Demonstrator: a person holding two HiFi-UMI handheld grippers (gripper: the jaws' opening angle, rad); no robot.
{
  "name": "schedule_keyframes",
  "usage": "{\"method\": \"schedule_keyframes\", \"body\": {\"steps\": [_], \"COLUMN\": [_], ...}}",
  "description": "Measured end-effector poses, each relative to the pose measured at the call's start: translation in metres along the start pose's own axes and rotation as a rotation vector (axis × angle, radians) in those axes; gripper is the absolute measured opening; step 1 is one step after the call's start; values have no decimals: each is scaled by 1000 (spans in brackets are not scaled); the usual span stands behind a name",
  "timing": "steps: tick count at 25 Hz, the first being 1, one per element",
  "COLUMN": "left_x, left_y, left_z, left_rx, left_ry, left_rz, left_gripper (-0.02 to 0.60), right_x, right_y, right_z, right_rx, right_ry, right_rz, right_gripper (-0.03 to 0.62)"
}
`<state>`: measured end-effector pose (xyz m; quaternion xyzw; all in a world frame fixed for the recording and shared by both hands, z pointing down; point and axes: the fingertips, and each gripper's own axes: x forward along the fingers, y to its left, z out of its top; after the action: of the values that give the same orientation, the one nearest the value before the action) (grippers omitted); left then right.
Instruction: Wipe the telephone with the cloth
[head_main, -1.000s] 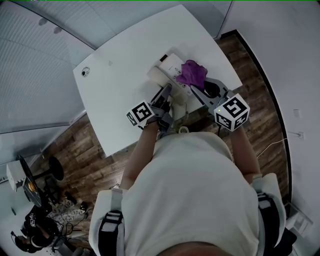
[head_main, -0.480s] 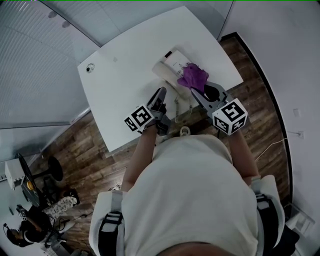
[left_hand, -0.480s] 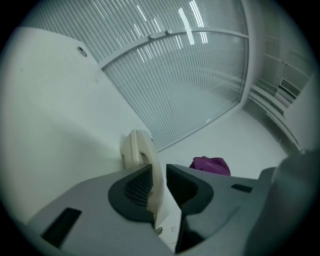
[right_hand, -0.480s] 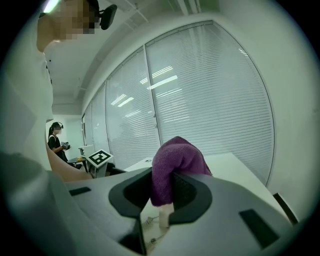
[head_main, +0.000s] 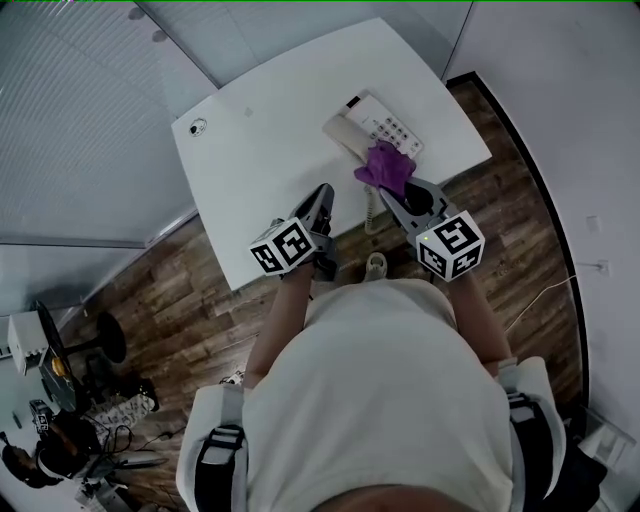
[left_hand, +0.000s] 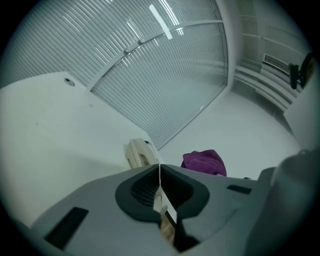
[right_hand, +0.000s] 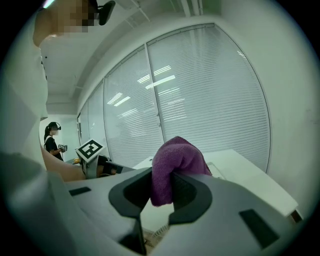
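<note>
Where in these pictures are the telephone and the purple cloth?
telephone (head_main: 393, 127), head view, on its keypad.
purple cloth (head_main: 385, 166), head view, on the middle of the bunched fabric.

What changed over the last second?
Left claw drew back from the telephone and closed, empty. Right claw, still gripping the purple cloth, pulled back too, uncovering the keypad. The telephone stays on the white table.
</note>
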<state>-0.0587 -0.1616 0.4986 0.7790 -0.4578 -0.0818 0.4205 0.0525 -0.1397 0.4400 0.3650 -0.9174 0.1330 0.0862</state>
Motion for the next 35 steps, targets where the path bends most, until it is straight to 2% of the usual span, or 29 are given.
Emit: {"method": "schedule_keyframes", "body": {"steps": [12,26,35], "left_x": [-78,-148,-187], "left_y": [-5,-21,-35], "left_z": [-27,-77,-101], "left_rx": [129,315,335], "left_ry": [97,184,179], "left_rz": [23,39,45], "left_gripper": [21,21,21], "right_x": [-21,-58,-81], "right_y": [77,153,183], "right_z": [-27,-57,-74], "right_rx": [40,13,33], "right_ry": [13,42,52], "right_rz": [-37,-78,-83], "right_gripper": [89,89,89]}}
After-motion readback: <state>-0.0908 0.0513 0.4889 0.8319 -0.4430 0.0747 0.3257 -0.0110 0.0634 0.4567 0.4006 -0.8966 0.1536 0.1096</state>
